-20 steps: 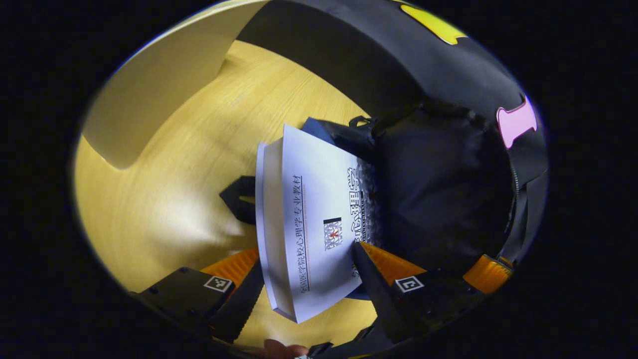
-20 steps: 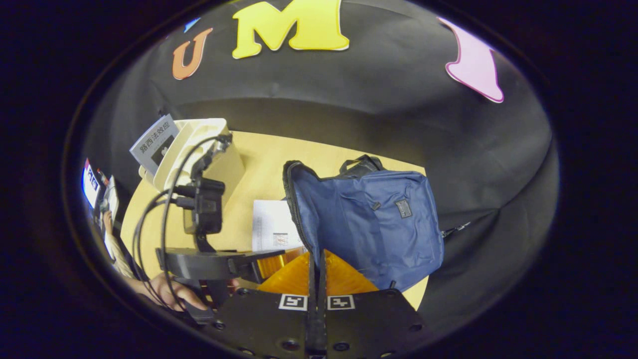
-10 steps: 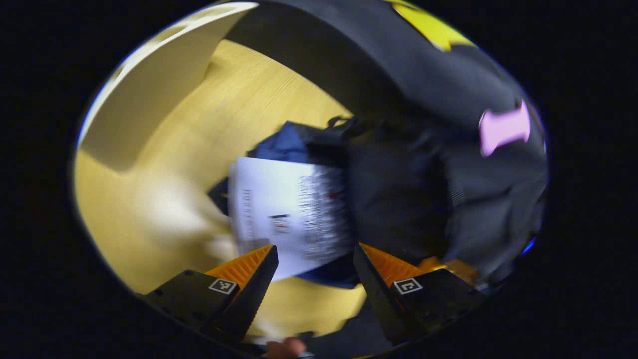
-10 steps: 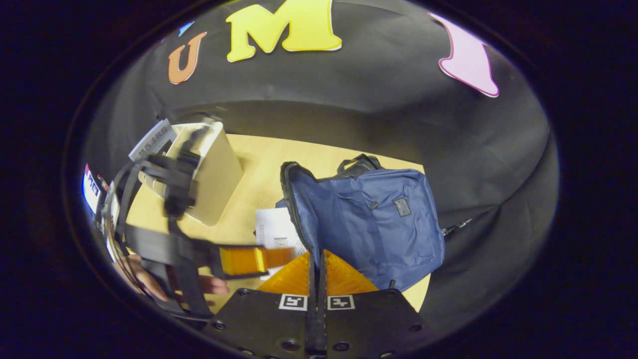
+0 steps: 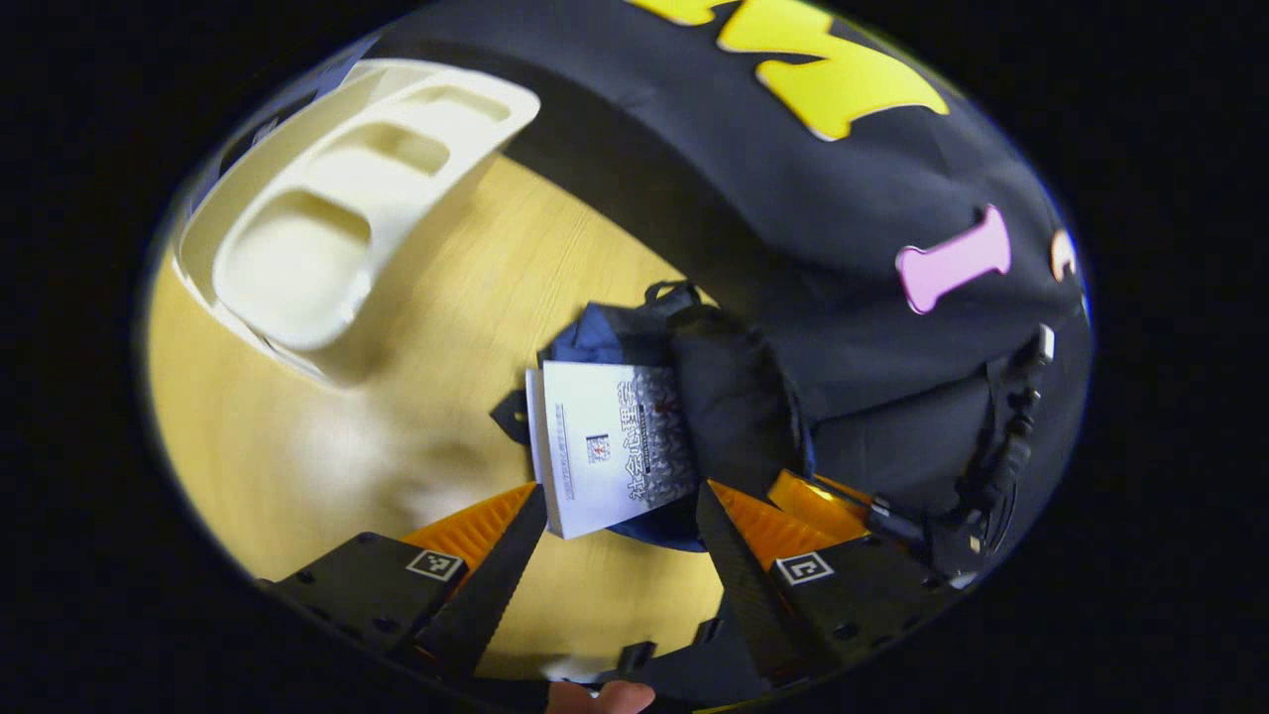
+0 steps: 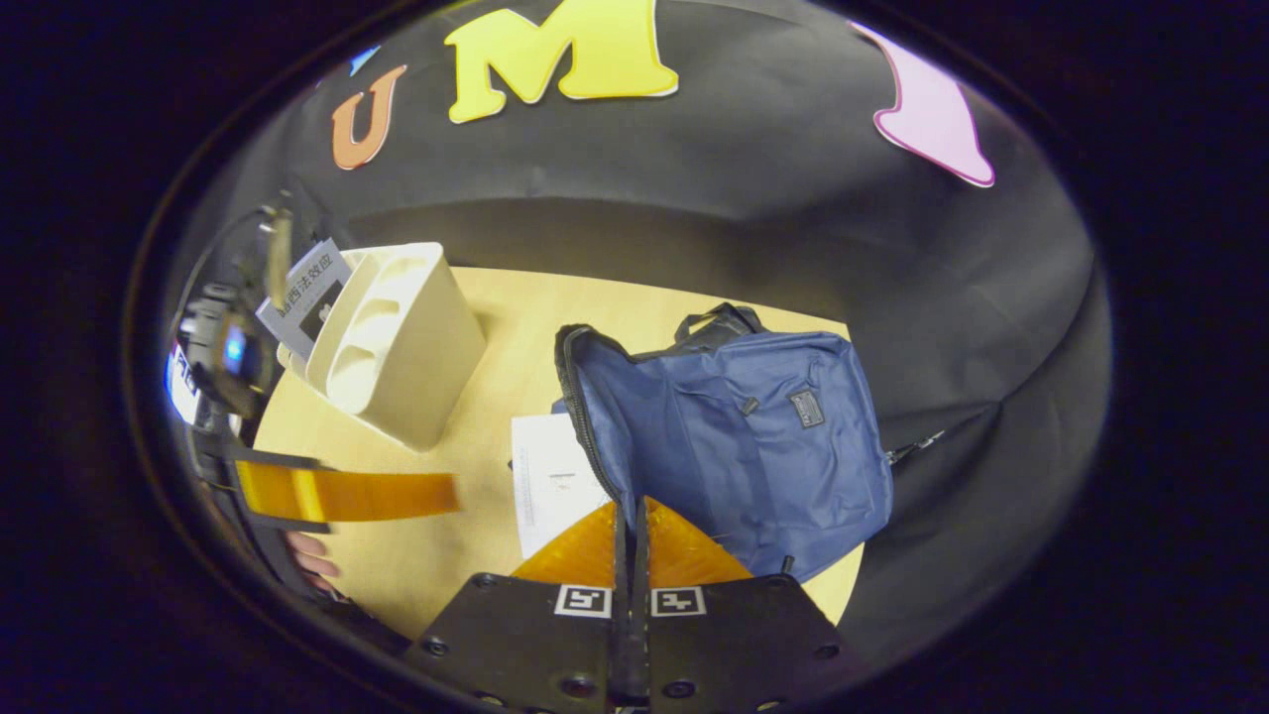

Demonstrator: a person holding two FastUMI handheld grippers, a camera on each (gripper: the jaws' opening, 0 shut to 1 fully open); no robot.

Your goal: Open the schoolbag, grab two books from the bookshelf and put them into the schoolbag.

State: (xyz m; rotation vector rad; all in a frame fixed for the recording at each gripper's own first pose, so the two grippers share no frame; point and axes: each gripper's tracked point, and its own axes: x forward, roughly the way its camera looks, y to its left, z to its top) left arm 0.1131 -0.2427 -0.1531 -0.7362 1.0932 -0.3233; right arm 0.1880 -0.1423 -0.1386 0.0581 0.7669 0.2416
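White book (image 5: pixel 610 446) half hidden by schoolbag (image 6: pixel 734 436)

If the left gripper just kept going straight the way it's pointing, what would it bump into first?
Most likely the white book, which lies partly in the mouth of the blue schoolbag, straight ahead between the left gripper's open jaws. Depth is hard to judge, so it might reach the wooden table first.

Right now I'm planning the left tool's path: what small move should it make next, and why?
Probably toward the bookshelf for the second book: the left tool is open and off the first book, which sticks out of the schoolbag.
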